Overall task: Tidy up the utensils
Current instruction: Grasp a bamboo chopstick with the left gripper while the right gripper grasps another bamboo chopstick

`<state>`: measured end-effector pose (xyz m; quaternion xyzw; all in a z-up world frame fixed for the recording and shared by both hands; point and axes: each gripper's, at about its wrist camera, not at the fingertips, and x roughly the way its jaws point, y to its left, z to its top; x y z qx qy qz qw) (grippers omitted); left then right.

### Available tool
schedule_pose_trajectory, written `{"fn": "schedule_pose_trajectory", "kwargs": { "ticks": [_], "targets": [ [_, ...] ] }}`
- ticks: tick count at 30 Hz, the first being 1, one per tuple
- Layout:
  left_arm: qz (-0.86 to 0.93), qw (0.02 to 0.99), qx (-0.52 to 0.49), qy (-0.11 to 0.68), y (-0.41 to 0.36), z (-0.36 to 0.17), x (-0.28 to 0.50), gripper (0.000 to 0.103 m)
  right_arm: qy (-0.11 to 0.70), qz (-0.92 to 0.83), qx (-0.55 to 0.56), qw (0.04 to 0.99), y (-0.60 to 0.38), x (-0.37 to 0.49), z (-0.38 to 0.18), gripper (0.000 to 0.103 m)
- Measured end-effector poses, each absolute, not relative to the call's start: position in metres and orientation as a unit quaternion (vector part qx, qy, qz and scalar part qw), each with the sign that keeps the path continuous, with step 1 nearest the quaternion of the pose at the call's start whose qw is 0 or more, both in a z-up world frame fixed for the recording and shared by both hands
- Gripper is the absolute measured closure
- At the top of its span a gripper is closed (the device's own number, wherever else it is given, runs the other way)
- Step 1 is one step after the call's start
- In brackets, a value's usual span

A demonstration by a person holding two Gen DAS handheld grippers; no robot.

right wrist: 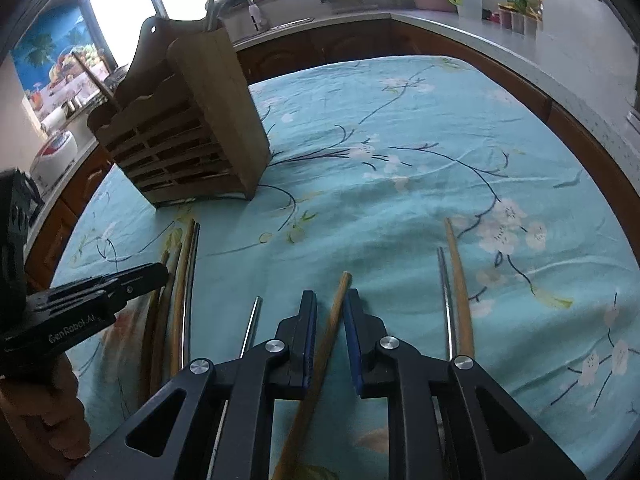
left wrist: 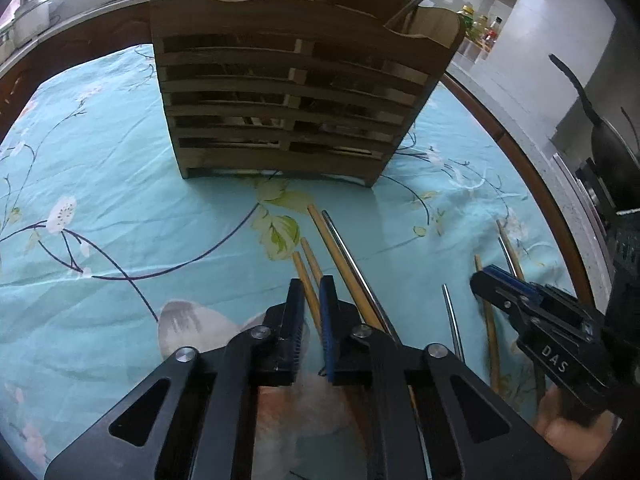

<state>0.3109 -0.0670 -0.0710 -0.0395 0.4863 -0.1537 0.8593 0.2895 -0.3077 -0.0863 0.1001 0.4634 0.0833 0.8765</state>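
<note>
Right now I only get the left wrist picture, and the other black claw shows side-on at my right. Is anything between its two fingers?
Observer: Yes. In the right wrist view, a wooden chopstick lies on the tablecloth between the fingers of the right gripper, which stand apart on either side of it.
Operator: And that wooden box ahead? I only see its slatted front. What is its side like?
Observer: The side of the utensil holder is one solid wooden panel, with no slats.
Operator: Anything at its back?
Observer: A taller back board rises behind it, with a small round hole near its top.
</note>
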Motion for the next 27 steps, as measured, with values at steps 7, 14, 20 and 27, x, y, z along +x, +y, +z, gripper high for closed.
{"fn": "schedule_pose_trajectory", "kwargs": {
  "ticks": [7, 14, 20, 27],
  "targets": [
    [-0.157, 0.862, -0.012, 0.483, -0.069, -0.072, 0.305, 0.096, 0.462, 0.094, 0.111, 0.875, -0.315, 0.287, -0.087, 0.086],
    [-0.145, 0.865, 0.028, 0.479, -0.082, -0.071, 0.306, 0.097, 0.459, 0.092, 0.099, 0.878, -0.31, 0.288, -0.088, 0.086],
    [-0.145, 0.868, 0.013, 0.474, -0.077, -0.064, 0.295, 0.098, 0.465, 0.095, 0.106, 0.874, -0.309, 0.288, -0.085, 0.097],
    [-0.16, 0.892, -0.029, 0.422, -0.048, -0.015, 0.259, 0.099, 0.424, 0.126, 0.126, 0.888, -0.306, 0.261, -0.041, 0.098]
  ]
}}
